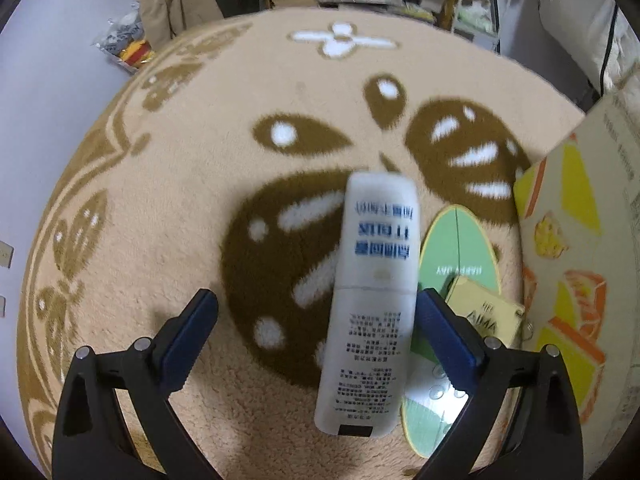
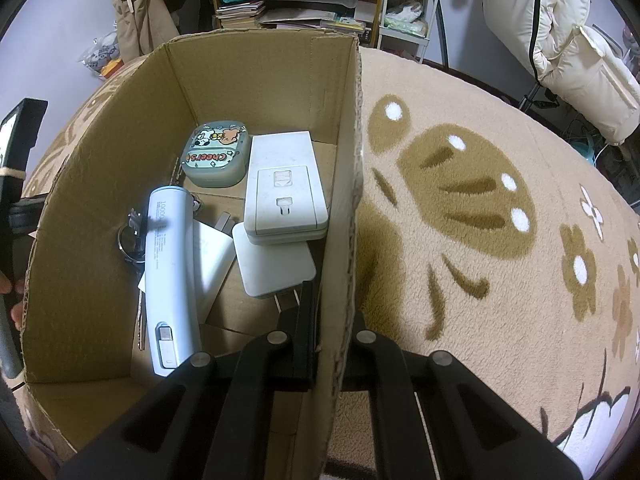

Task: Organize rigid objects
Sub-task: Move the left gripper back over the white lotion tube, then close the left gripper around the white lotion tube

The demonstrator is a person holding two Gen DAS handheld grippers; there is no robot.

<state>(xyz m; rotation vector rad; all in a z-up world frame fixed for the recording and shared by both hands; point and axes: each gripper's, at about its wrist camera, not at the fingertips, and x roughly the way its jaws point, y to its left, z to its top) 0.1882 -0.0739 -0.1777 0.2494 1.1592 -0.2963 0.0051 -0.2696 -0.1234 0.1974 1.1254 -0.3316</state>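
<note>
A white remote control lies back side up on the beige rug, blurred. My left gripper hangs open above it, and the remote sits between the blue pads, close to the right one. Just right of the remote lie a green oval mirror and a yellow tag. My right gripper is shut on the right wall of the cardboard box, one finger inside and one outside. In the box are a white power bank, a green cartoon case, a white flat device, a white charger and keys.
The box's printed outer side stands right of the mirror. Shelves with books and bottles and hanging clothes line the back. A white padded coat hangs at the far right. A person's fingertips show at the box's left edge.
</note>
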